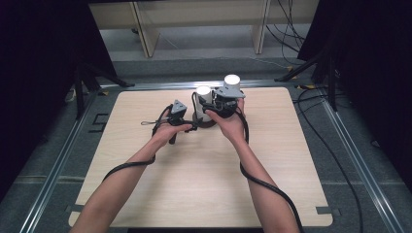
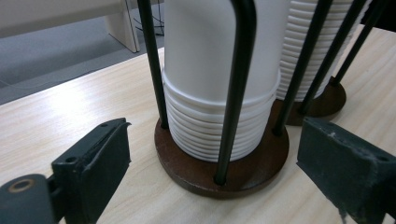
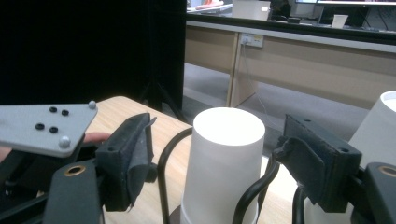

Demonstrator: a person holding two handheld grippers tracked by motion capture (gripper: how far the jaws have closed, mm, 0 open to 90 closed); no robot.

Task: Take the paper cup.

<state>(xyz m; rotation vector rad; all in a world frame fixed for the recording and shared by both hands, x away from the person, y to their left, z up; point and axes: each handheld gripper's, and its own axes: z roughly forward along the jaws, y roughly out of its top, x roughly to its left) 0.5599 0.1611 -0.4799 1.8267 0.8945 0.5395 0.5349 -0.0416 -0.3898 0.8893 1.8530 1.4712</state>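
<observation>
Black padded jaws of the left hand-held gripper (image 2: 210, 172) are standing apart, low over the pale wood-grain worktop (image 2: 56, 121), with the round dark brown base (image 2: 187, 168) of a cup holder between them; the pads are not touching it. On this base a stack of white paper cups (image 2: 219, 93) is sitting upside down, its rolled rims making fine ridges, and thin black metal rods (image 2: 236, 88) are bending over it like a cage. A second stack (image 2: 303, 56) is standing just behind in its own holder.

Higher up, the right hand-held gripper (image 3: 219, 163) is also standing apart, its worn pads on both sides of the smooth flat top of the near stack (image 3: 226, 154), without pressing it. In the high view both stacks are sitting near the far middle of the worktop. No writing is readable on the cups.
</observation>
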